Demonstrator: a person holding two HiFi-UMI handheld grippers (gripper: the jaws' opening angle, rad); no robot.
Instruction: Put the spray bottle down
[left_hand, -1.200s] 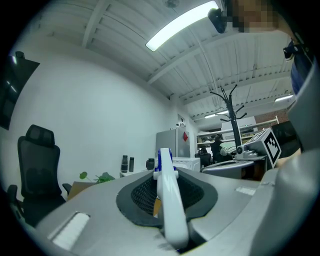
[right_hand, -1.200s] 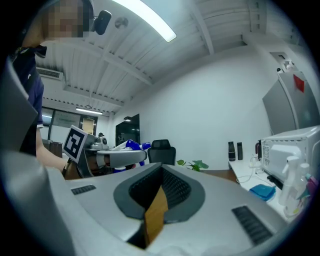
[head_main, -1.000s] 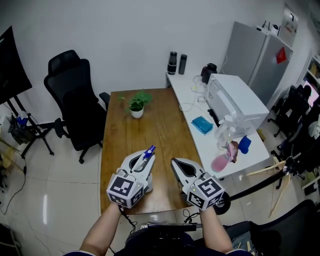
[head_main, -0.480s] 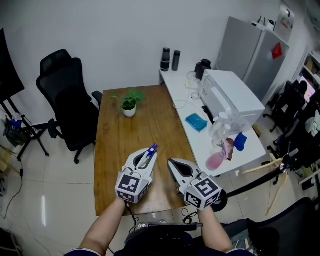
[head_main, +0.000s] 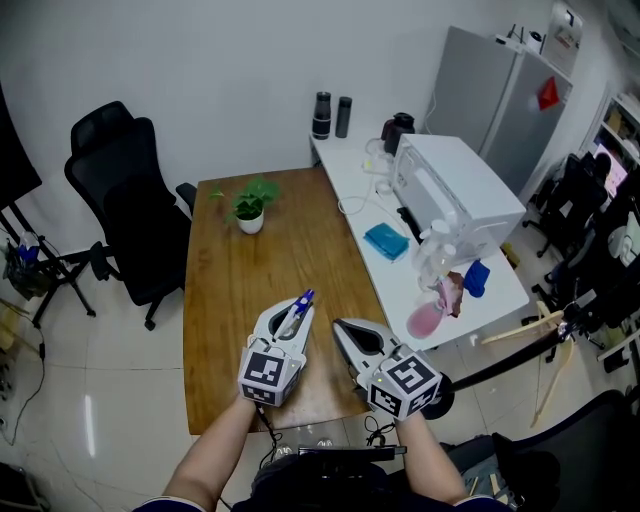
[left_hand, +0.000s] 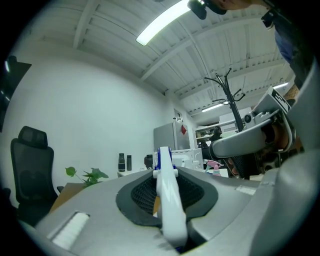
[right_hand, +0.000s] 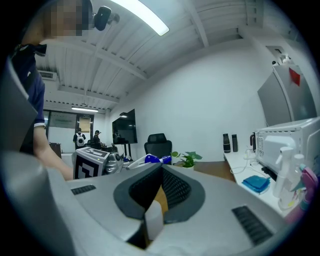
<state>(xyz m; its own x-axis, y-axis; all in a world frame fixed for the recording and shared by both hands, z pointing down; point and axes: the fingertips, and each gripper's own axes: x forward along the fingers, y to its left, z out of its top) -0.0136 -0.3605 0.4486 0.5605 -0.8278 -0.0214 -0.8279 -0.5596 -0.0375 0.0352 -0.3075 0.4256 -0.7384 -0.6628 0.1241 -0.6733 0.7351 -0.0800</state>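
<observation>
Two surfaces side by side. Left surface (head_main: 265, 265): plant pot (head_main: 249, 208) far left; left gripper (head_main: 288, 324), spray bottle (head_main: 300, 303) between jaws, right gripper (head_main: 341, 328) just right of it, both over near edge. Chair (head_main: 125, 200) left of it. Right surface (head_main: 398, 288): flasks (head_main: 321, 114) far end, appliance (head_main: 455, 190) right, cloth (head_main: 385, 241) left of appliance. Fridge (head_main: 490, 95) far right.

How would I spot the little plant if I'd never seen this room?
Find the brown wooden table. At its far end, near the wall, stands the plant: green leaves in a white pot, unlike the two dark bottles on the white table alongside.
</observation>
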